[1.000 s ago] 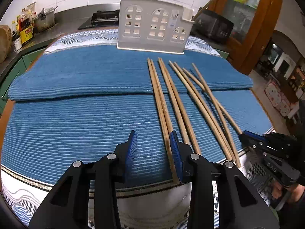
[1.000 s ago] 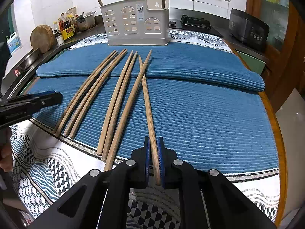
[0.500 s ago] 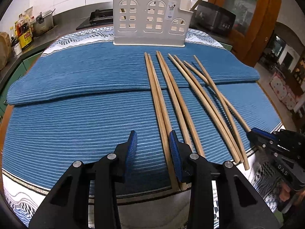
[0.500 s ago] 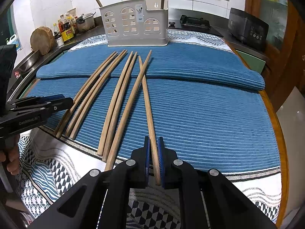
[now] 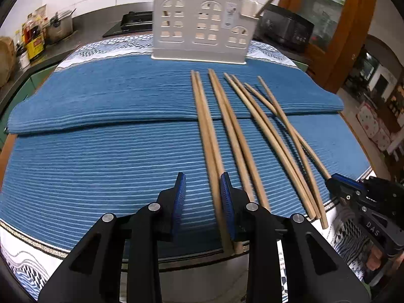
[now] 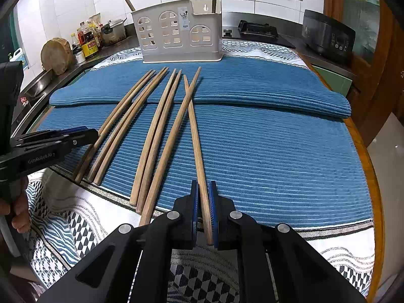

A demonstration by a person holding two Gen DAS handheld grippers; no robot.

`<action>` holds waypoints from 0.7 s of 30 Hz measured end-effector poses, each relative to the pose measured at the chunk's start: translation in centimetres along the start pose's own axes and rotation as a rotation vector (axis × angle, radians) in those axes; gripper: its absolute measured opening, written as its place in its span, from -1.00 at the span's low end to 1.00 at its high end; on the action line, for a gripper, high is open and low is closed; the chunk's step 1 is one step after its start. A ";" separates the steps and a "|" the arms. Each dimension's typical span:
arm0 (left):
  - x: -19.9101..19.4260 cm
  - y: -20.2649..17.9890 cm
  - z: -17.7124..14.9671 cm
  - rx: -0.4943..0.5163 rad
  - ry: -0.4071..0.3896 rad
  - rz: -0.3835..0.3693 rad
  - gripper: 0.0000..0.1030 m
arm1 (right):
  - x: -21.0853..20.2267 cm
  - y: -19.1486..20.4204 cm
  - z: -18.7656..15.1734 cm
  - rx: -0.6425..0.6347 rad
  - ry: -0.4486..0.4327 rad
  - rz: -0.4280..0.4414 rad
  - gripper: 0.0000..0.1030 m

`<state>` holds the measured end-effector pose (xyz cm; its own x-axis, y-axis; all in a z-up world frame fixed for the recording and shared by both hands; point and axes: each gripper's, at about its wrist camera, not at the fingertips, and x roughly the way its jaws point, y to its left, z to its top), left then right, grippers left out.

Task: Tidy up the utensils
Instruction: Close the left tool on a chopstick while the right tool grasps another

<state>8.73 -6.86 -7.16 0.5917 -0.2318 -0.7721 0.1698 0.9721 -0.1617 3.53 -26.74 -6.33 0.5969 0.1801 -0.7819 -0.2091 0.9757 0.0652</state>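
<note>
- The right gripper [image 6: 204, 210] is clamped on 1 chopstick [image 6: 195, 139], gripping it at its near end; the far tip crosses the neighbouring stick [image 6: 174, 136] up near the mat fold. Lifting it could drag that neighbour sideways or roll it off the edge.
- Held so close to the end, the long stick could pivot in the pads and droop, so its tip may miss the holder [image 6: 180, 31] or knock its rim.
- The left gripper [image 5: 202, 202] has just been closing, but its fingers are apart: the leftmost stick [image 5: 208, 136] lies between them against the right pad [image 5: 227, 202], and the left pad [image 5: 179, 202] touches nothing. Its twin [image 5: 214, 141] lies right alongside, so the fingers could pinch 2 at once, or nip only 1 edge and flick it away.
- The other 6 sticks lie on the blue mat [image 5: 101, 156] with their near ends over its front border (some overhang the table edge), so a nudge could tip 1 to the floor.
- The holder stands at the far end of the mat, already holding 2 upright sticks; a hard jab could push it back or topple it.
</note>
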 end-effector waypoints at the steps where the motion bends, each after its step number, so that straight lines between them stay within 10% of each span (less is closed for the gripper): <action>1: 0.0 0.3 -0.1 -0.008 0.004 -0.011 -0.45 | 0.0 0.0 -0.1 0.000 0.000 0.000 -0.84; 21: 1.0 -1.0 0.2 0.036 -0.018 0.070 -0.78 | 0.0 -0.1 -0.2 0.006 0.000 0.004 -0.84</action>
<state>9.27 -8.05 -7.67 0.6175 -0.1641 -0.7692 0.1554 0.9842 -0.0853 3.37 -26.82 -6.44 0.5963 0.1845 -0.7813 -0.2073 0.9756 0.0721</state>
